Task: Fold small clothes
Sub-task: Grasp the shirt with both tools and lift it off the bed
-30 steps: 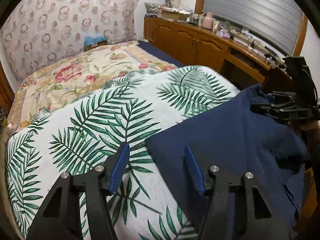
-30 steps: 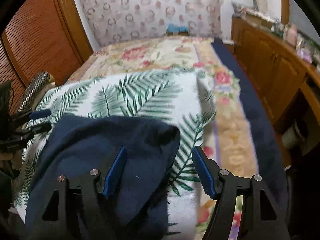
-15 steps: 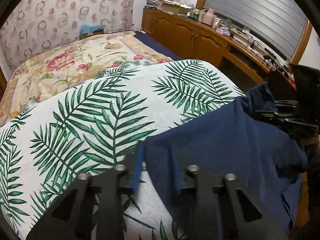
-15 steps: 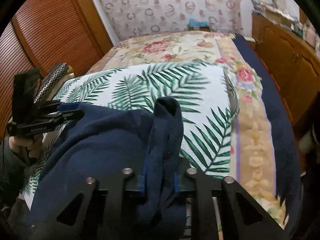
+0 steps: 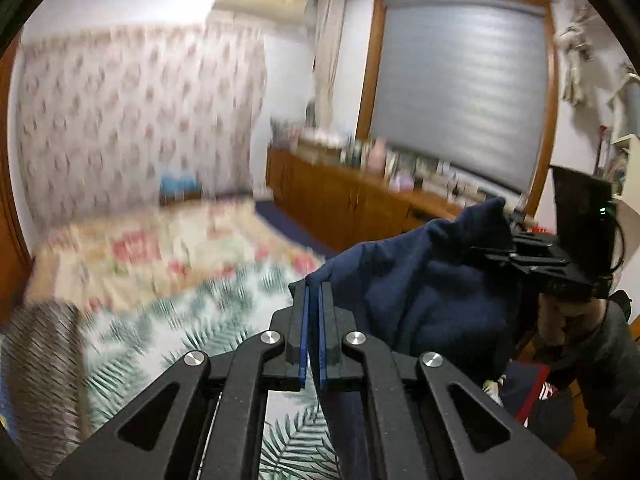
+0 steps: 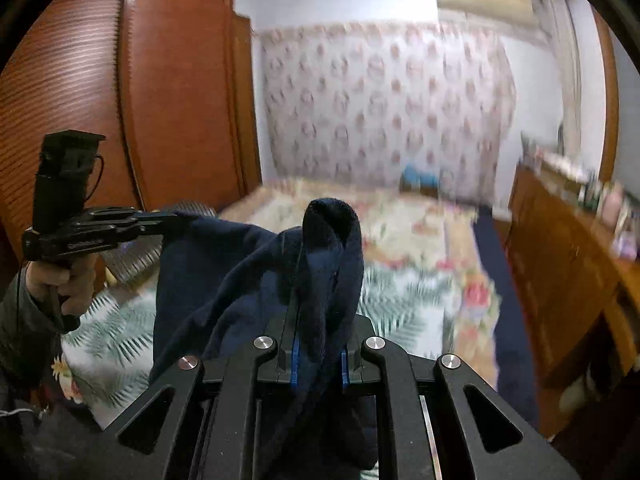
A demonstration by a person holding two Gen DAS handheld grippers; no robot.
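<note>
Left gripper point(image 5: 313, 300): clamps the garment point(image 5: 420, 280) edge.
Right gripper point(image 6: 319, 354): pinches a bunched corner.
Tip: keep both grips level, cloth taut above the bed point(image 5: 168, 248).

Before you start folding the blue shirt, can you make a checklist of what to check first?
1. Left tool pinches an edge of the blue shirt: ok, its jaws are shut on thin cloth.
2. Right tool has the shirt: ok, a thick bunch of cloth sits between its pads.
3. Shirt hangs between both tools, off the leaf-print blanket: ok, it is in the air.
4. Shirt spread flat and smooth: not ok, it is bunched and twisted near the right tool.
5. Which part each tool holds (shoulder, hem, sleeve): cannot tell.
6. Room on the blanket to lay it down: ok, bare blanket shows below.
</note>
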